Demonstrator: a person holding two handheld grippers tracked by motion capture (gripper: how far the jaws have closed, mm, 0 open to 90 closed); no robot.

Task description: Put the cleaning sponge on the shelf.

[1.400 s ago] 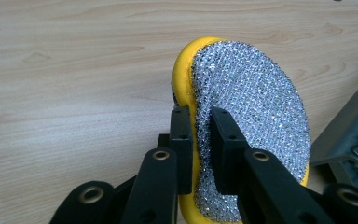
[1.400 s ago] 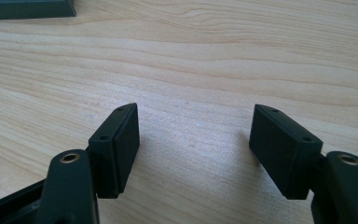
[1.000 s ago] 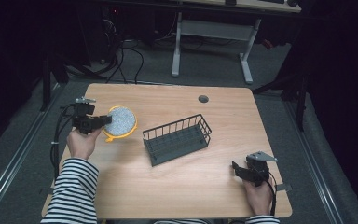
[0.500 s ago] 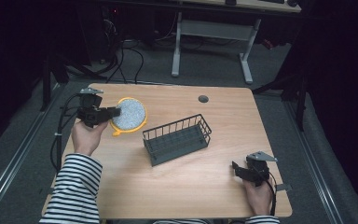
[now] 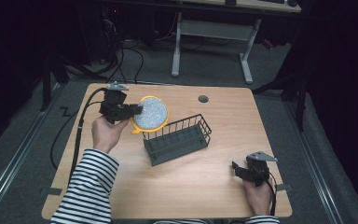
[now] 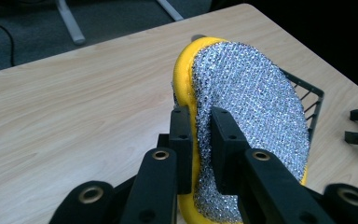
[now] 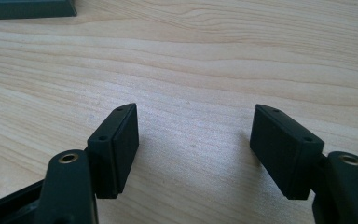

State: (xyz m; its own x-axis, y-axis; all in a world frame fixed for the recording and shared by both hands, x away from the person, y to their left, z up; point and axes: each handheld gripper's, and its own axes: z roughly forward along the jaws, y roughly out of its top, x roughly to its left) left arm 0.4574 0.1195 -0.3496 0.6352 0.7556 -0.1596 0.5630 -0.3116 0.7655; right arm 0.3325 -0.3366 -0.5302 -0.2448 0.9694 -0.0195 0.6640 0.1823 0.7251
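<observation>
A round scouring pad [image 5: 150, 113], yellow sponge backed with silver mesh, hangs above the table's left half, just left of the black wire basket [image 5: 177, 138]. My left gripper [image 5: 137, 110] is shut on the pad's edge. In the left gripper view the pad [image 6: 251, 107] stands on edge between the two jaws, and my left gripper [image 6: 200, 140] pinches its lower rim. My right gripper [image 5: 235, 169] rests low near the table's front right, open. In the right gripper view my right gripper [image 7: 193, 140] has only bare wood between its fingers.
The wooden table [image 5: 205, 186] has a round cable hole [image 5: 203, 99] near its far edge. The wire basket sits mid-table, slanted. A cable [image 5: 79, 135] trails off the left side. A desk frame [image 5: 209, 42] stands beyond the table on the floor.
My left gripper has carried the scouring pad up and to the right, toward the wire basket. The right gripper has stayed where it was.
</observation>
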